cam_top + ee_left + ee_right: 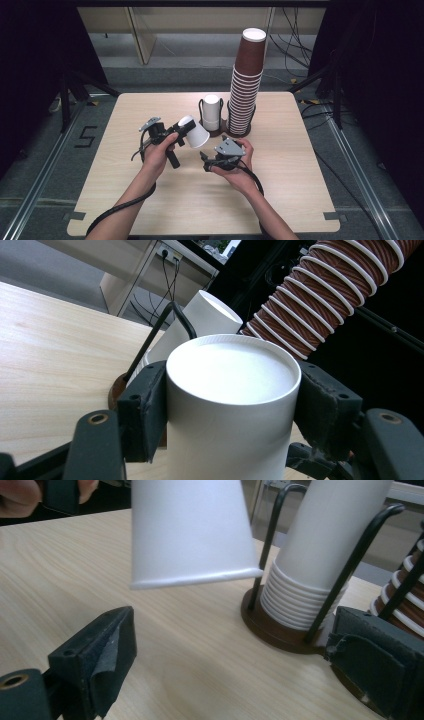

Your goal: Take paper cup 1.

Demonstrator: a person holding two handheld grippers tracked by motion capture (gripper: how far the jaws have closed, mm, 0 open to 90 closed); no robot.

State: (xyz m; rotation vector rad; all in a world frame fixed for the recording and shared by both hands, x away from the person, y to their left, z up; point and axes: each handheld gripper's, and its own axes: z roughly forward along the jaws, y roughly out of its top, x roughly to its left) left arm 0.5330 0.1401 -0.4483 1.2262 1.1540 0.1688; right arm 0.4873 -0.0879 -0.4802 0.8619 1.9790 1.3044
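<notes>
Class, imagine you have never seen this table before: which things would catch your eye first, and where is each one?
The tall leaning stack of brown paper cups with white rims rises at the table's far edge, right of a short stack of white paper cups in a black wire holder. Nearer, the left gripper clamps a single white paper cup, held upside down above the pale wooden table. The right gripper stands open and empty just below that cup.

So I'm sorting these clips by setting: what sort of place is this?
Probably a lab recording rig, not a café: a lone wooden table inside dark curtains, floor rails, loose cables, and cup stacks in wire holders.
</notes>
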